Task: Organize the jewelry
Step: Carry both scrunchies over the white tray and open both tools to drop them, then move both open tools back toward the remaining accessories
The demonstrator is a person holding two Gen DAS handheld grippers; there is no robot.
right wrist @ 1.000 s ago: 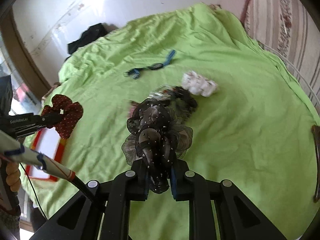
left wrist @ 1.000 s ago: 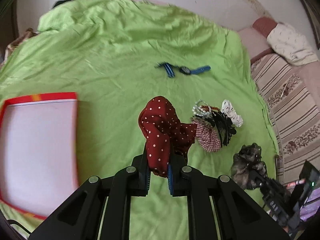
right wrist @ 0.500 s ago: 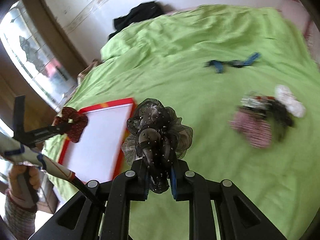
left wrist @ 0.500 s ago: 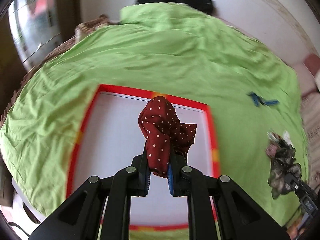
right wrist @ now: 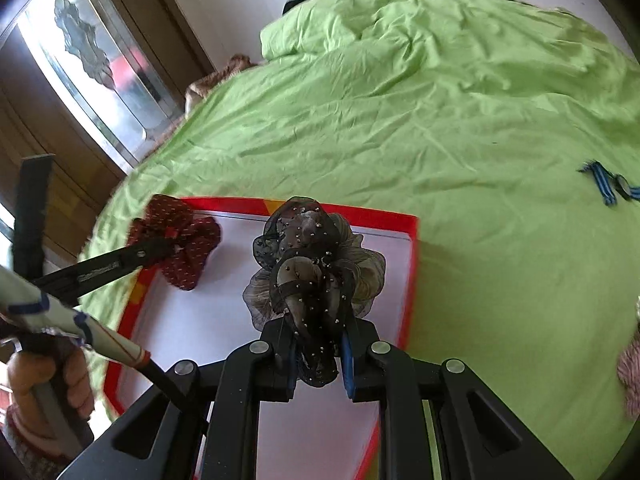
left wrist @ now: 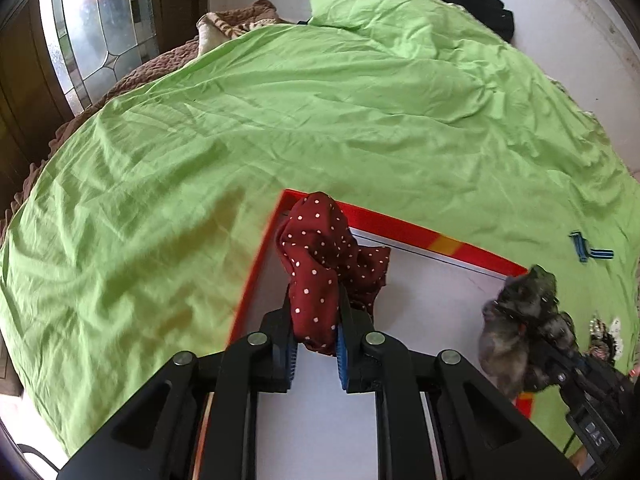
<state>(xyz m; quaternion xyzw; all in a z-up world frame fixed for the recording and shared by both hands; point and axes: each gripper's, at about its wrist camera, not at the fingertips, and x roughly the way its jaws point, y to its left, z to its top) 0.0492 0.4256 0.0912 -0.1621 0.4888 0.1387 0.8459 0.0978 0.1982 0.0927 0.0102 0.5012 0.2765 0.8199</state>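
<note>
The red scrunchie (left wrist: 328,264) is pinched by the left gripper (left wrist: 316,354) and the grey scrunchie (right wrist: 316,272) by the right gripper (right wrist: 320,360), over the tray (right wrist: 412,280); both seem soft, light, best held by bunched fabric.

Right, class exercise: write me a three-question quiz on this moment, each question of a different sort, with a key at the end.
1. True or false: the left gripper is shut on the red polka-dot scrunchie.
2. Multiple choice: what does the right gripper hold? A) a blue striped band B) the dark beaded scrunchie C) nothing
3. Fill in: both grippers hang over the white tray with the ____ border, which lies on the green bedsheet.

Key: 1 true; 2 B; 3 red. The blue striped band lies apart on the sheet, off to the right of the tray.
</note>
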